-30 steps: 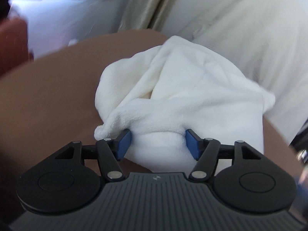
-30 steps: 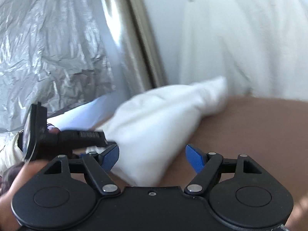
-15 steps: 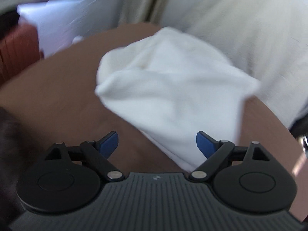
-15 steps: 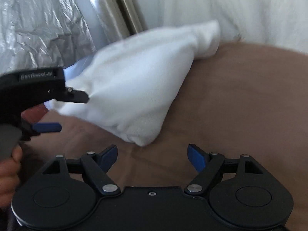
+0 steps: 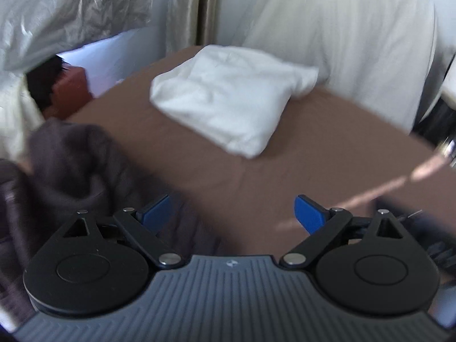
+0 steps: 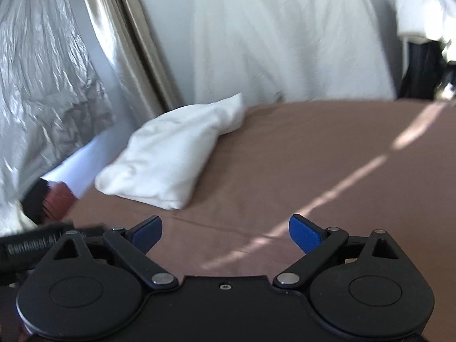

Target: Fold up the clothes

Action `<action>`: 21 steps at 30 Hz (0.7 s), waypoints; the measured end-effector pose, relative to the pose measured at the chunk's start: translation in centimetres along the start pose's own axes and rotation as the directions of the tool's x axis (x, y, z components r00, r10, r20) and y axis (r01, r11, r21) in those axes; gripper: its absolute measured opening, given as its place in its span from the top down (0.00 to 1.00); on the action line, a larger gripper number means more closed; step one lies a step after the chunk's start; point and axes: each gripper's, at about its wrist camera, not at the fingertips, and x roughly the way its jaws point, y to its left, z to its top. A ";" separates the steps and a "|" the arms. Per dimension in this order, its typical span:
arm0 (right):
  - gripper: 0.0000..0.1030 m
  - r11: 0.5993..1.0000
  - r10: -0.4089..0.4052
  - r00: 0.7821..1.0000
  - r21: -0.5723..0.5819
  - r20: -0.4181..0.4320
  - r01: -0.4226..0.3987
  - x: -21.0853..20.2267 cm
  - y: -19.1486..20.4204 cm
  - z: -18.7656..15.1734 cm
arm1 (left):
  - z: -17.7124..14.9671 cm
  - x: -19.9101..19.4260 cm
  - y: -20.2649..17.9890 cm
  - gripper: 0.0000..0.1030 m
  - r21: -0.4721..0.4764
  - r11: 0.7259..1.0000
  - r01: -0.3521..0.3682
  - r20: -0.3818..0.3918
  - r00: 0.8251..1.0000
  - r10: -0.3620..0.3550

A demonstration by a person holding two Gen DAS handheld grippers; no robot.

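The white garment (image 5: 230,99) lies folded at the far left of the brown tabletop (image 5: 327,154), just beside the hanging white sheet (image 5: 342,28), and neither tool touches it. Both the left tool (image 5: 233,213) and the right tool (image 6: 225,232) have just been opening and stand wide apart with nothing between their fingers. The loose corner at the bundle's far end could spring the fold open, and, judging by the dark garment (image 5: 71,154) heaped near left, a hasty grab there might drag it into the finished one.
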 end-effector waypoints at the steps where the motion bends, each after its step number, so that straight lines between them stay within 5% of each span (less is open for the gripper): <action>1: 0.05 1.000 0.004 0.999 0.000 0.033 -0.004 -1.3 -0.9 -0.5 | -0.6 -0.3 -0.2 0.09 0.020 1.000 -0.013 0.001 1.000 0.013; 10: 0.05 0.986 -0.079 0.992 0.156 0.103 0.062 -5.5 -6.5 -1.3 | -2.3 -1.7 -3.2 0.09 0.136 0.991 0.007 0.030 1.000 -0.011; 15: 0.05 0.986 -0.118 0.991 0.126 0.062 0.109 -5.8 -5.4 -1.3 | -2.5 -2.0 -4.6 0.09 0.151 0.987 0.051 0.024 0.998 -0.055; 21: 0.05 0.990 -0.129 0.988 0.075 0.083 0.123 -6.8 -2.5 -1.6 | -3.3 -1.7 -5.3 0.09 0.202 0.979 -0.013 0.035 0.999 0.006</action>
